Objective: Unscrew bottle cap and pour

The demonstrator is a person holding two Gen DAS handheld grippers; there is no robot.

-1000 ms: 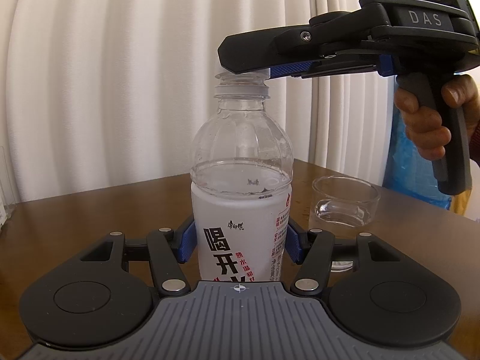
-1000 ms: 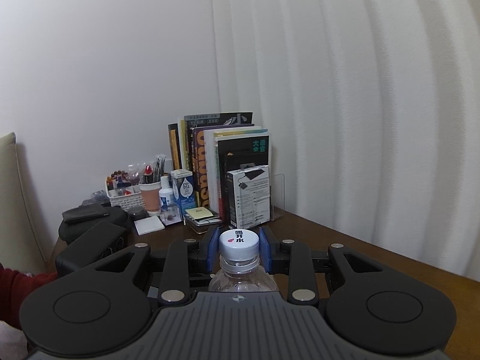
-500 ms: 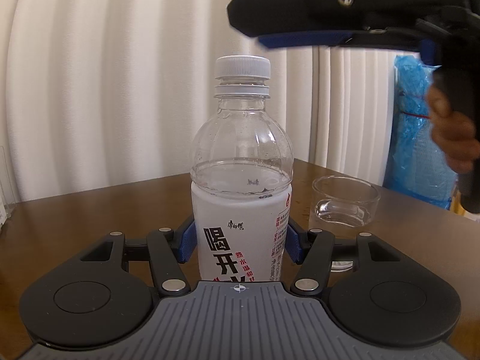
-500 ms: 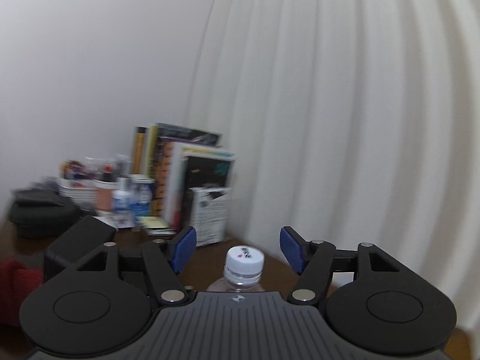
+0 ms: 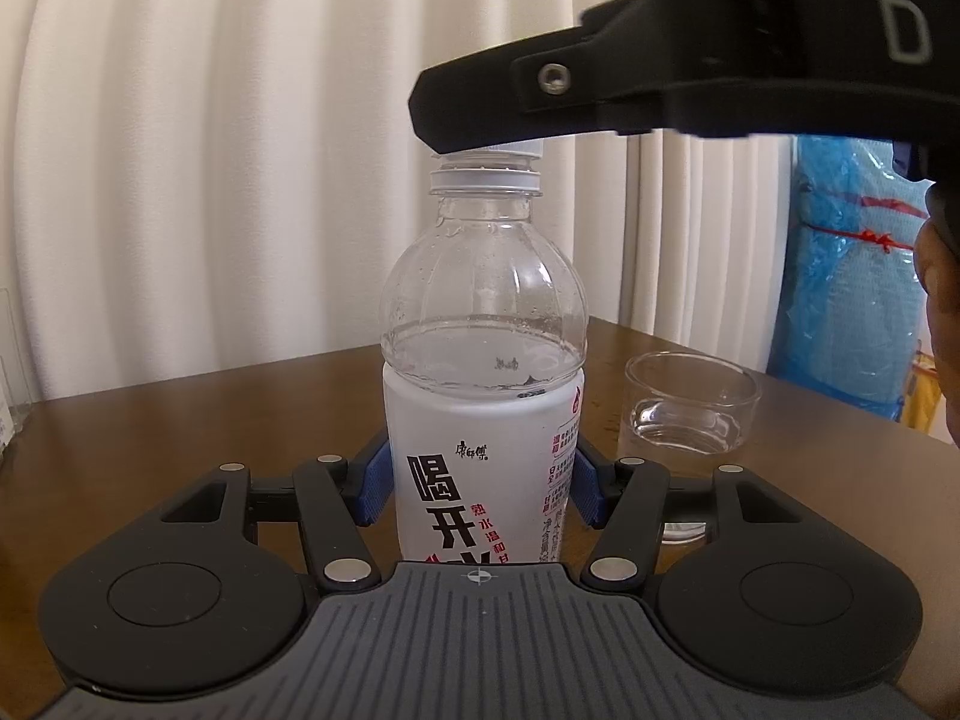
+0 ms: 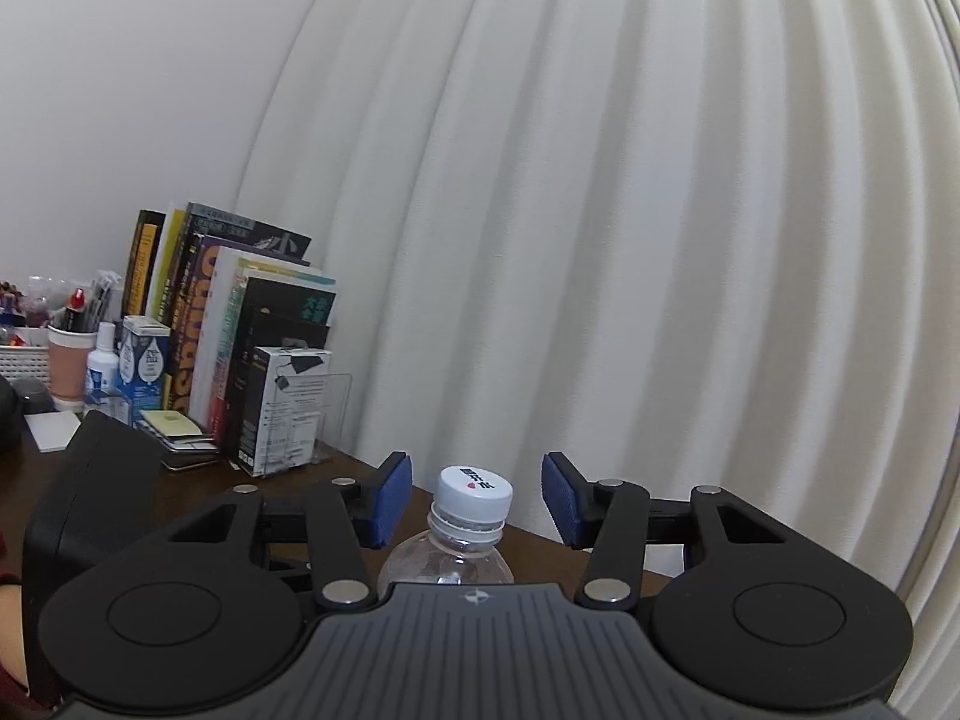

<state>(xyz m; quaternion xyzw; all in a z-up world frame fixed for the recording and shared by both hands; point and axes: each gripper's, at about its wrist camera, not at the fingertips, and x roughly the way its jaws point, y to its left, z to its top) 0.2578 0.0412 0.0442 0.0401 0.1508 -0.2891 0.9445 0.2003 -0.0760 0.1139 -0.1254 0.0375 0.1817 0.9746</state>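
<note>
Upright white-labelled bottle [image 5: 483, 420], part full, white cap [image 6: 474, 491] on, beside glass [image 5: 693, 408].

soft, even indoor light, dimmer in the right wrist view; sharp focus, fisheye bending and dark corners.

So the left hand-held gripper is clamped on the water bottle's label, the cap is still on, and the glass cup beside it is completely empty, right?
Not quite. The glass cup is not empty: the left wrist view shows a little clear liquid in its bottom. The rest holds: the left hand-held gripper is clamped on the water bottle at its label, and the cap is still on.
</note>
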